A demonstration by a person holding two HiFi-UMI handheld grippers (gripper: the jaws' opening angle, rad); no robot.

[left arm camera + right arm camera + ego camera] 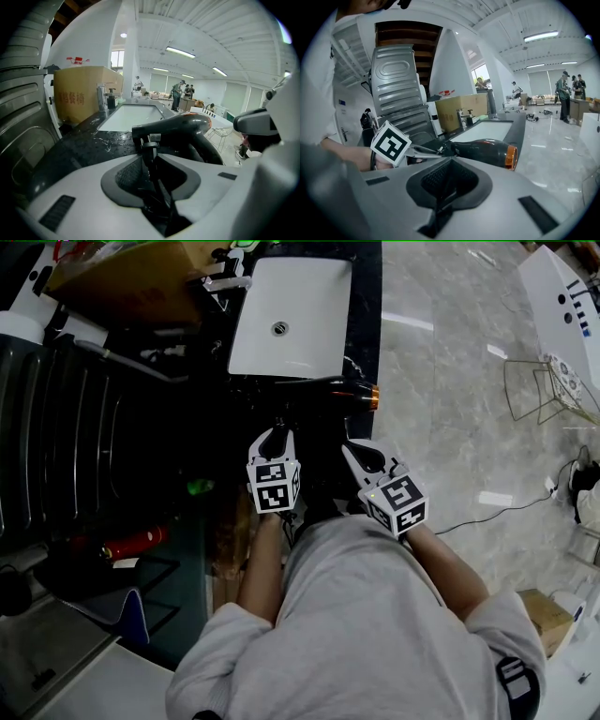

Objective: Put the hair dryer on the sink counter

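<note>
The black hair dryer (323, 390) with an orange nozzle ring lies along the front edge of the black sink counter (367, 296), just before the white basin (291, 306). I cannot tell whether it rests on the counter. My left gripper (276, 435) reaches its rear end. In the left gripper view its jaws (150, 157) are shut on a narrow dark part at the back of the dryer (183, 126). My right gripper (354, 448) hangs a little to the right, apart from the dryer (480, 152). Its jaws (443, 187) are shut with nothing in them.
A faucet (225, 282) and a cardboard box (131, 277) stand left of the basin. A ribbed grey panel (56, 427) fills the left side, with a red cylinder (136, 542) below it. On the marble floor to the right are a wire stand (539, 395) and a cable (487, 512).
</note>
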